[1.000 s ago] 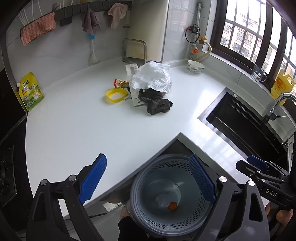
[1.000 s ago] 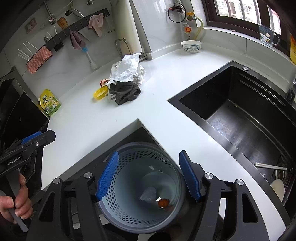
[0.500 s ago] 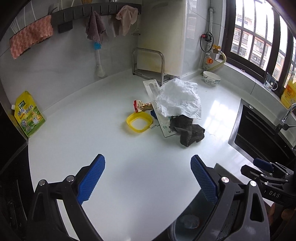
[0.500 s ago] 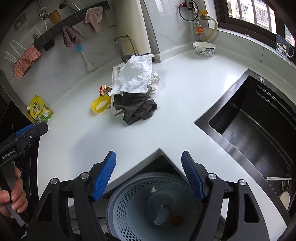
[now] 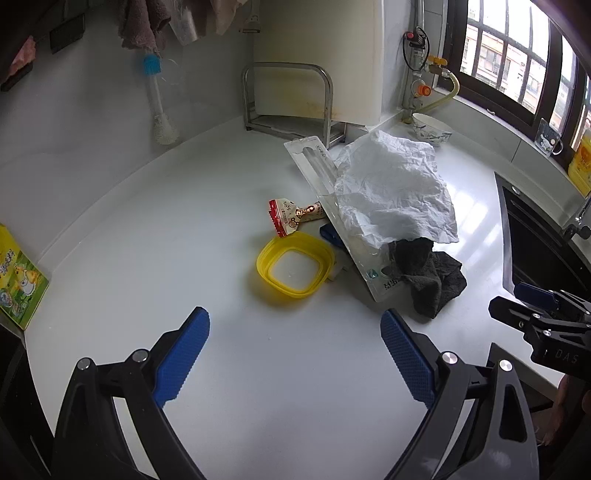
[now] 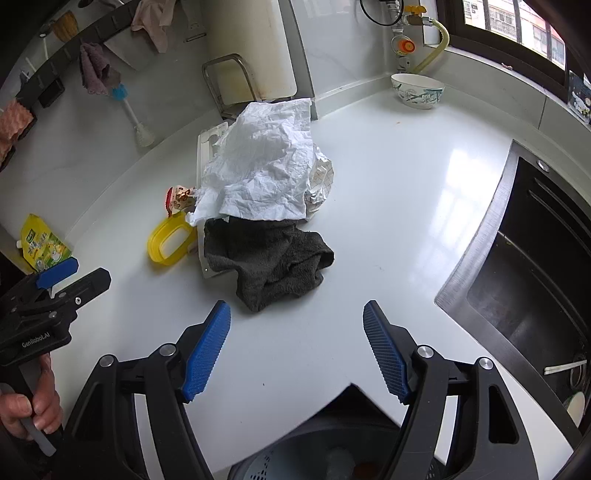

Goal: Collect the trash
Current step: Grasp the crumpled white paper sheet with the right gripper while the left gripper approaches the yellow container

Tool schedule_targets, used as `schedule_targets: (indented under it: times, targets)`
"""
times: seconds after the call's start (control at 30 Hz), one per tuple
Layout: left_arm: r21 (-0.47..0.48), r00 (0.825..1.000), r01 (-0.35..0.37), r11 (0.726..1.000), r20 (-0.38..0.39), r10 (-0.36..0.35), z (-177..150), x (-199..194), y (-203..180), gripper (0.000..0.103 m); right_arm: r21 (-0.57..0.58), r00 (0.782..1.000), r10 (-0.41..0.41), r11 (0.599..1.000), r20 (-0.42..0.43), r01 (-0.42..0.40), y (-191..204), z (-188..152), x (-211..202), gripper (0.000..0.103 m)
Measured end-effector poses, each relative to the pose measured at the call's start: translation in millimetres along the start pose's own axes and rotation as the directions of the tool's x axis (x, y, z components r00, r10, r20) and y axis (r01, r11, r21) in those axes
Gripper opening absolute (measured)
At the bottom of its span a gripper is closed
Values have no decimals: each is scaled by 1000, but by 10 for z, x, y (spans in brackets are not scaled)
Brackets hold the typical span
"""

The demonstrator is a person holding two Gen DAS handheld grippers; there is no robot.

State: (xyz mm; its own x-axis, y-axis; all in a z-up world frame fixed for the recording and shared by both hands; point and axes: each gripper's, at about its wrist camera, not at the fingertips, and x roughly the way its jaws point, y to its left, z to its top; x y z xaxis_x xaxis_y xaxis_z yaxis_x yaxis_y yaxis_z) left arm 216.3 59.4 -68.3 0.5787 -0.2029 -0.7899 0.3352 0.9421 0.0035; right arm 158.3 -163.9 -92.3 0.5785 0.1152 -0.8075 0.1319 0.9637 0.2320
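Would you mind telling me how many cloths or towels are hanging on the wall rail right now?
3 visible in the right wrist view: a pink textured one far left, a mauve one, and a pale pink one; others may be cropped.

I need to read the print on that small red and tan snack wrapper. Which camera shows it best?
The left wrist view: the red and tan snack wrapper lies open on the white counter, nothing covering it. In the right wrist view only its red end peeks out beside the crumpled white paper.

White paper [image 6: 264, 173] covers most of plastic package [image 5: 334, 218] and foil wrapper [image 6: 320, 181]. Trash bin [image 6: 295, 461] cut by bottom edge, contents blurred. Yellow pouch [image 5: 18, 277] cropped at left edge.
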Motion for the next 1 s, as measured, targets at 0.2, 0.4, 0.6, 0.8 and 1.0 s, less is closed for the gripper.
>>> schedule_targets:
  times: [0.2, 0.4, 0.6, 0.8, 1.0]
  targets:
    - [10, 1000, 26, 1000, 5, -26, 136, 211, 113, 92, 25, 999, -27, 999, 27, 26, 84, 249, 132, 71]
    - [11, 999, 43, 999, 3, -43, 193, 377, 183, 92, 42, 997, -53, 998, 56, 51, 160, 466, 234, 71]
    - [12, 998, 59, 998, 2, -59, 192, 496, 217, 92, 21, 992, -99, 995, 83, 97, 330, 668, 369, 71]
    - [7, 997, 78, 997, -1, -78, 193, 574, 269, 92, 23, 986, -151, 989, 75, 149, 427, 826, 586, 71]
    - [7, 996, 90, 996, 8, -90, 199, 631, 305, 92, 8, 983, -168, 986, 75, 168, 477, 848, 676, 71]
